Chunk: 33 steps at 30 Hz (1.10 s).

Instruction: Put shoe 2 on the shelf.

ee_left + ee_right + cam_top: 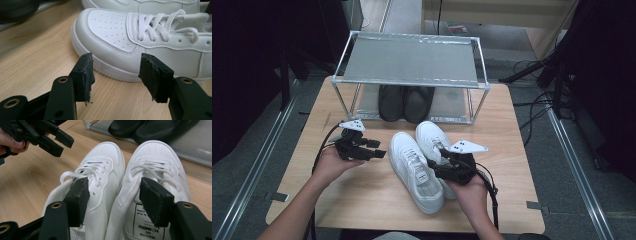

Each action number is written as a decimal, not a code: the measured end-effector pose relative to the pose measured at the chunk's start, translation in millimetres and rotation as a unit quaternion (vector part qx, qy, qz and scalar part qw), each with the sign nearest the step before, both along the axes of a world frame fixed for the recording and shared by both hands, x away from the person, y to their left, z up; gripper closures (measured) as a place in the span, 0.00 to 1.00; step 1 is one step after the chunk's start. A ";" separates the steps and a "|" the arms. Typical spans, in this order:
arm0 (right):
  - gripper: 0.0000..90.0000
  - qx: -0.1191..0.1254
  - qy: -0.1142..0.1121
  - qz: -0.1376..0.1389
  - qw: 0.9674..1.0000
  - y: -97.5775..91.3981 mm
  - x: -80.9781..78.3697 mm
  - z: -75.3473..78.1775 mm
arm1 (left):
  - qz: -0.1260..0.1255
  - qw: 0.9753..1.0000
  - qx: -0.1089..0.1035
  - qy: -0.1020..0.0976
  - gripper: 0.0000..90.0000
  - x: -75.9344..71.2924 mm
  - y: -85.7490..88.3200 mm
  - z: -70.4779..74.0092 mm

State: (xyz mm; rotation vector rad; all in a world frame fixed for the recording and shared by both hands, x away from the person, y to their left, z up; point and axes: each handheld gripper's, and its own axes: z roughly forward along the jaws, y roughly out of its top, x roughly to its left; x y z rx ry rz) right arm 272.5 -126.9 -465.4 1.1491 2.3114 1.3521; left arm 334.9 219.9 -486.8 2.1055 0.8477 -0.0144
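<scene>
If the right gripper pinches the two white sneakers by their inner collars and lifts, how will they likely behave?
The white sneakers look light. Their padded collars would probably squash under the right gripper, whose jaws stand open astride them. Held at the heel end, the toes would likely droop. The smooth uppers may slip; the flat soles shouldn't roll.

free room and obstacles on the wooden table [362, 200]. the metal rack [412, 75] spans the far edge; a pair of black shoes [406, 102] fills the middle of its lower shelf, with bare shelf either side and the top shelf bare. two white sneakers [422, 162] lie side by side, touching, at the table's centre, blocking passage across it. the left gripper [377, 154], jaws apart, sits just beside the sneakers' toes; the right gripper [432, 170], jaws apart, straddles their heel collars. bare wood lies along the left, right and near edges.
</scene>
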 end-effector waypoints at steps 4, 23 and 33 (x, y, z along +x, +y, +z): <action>0.43 -0.008 -0.007 0.004 1.000 1.6 -5.6 2.3 | 0.002 1.000 0.000 0.001 0.50 0.0 2.2 0.0; 0.45 -0.087 -0.018 0.000 0.996 21.5 -9.5 -14.3 | 0.001 1.000 -0.002 -0.007 0.50 -0.6 1.8 1.4; 0.59 -0.085 -0.014 0.005 0.996 19.6 -6.6 -15.0 | 0.006 1.000 -0.001 -0.006 0.50 0.4 3.1 0.9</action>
